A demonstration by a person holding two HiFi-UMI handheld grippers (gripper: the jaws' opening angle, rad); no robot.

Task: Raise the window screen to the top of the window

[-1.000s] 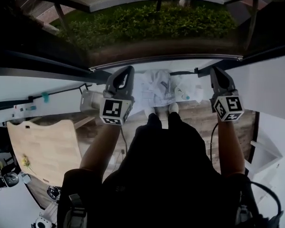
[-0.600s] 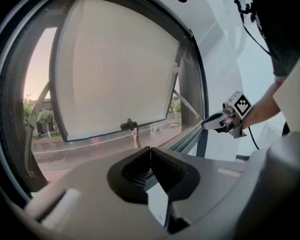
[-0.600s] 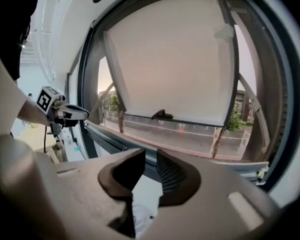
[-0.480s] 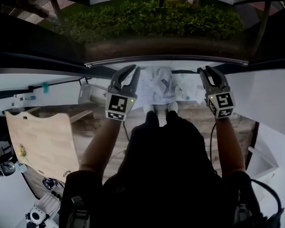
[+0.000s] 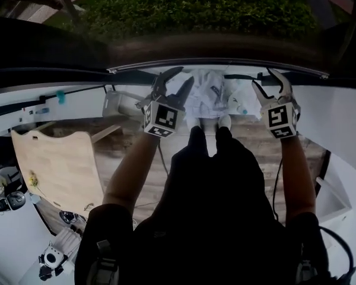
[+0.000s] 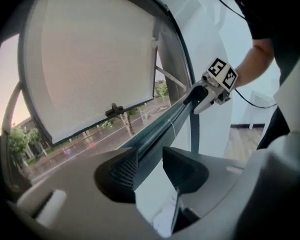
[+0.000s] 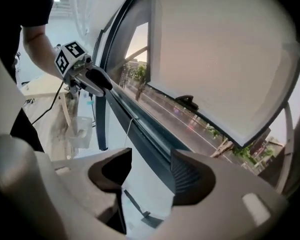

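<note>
We face the wide dark-framed window, and its pale grey mesh window screen hangs part of the way up the opening. The screen's lower edge is well above the sill, with street and trees showing in the gap beneath it. No view shows whether it has reached the top. Low against the sill sit the left gripper and the right gripper, well apart from each other and from the screen. Both claws have just been opening and now stand wide. Nothing is between their pads, and only the frame's rail shows beyond the gap. Smallest of all is the small dark plastic pull tab, at the middle of the screen's lower edge, with neither claw touching it. We judge that we are between holds, with the lift not finished. Next we would raise both claws to that lower edge, one to each side of the tab. We would close them on it squarely and push upward evenly so the screen does not skew in its tracks.
</note>
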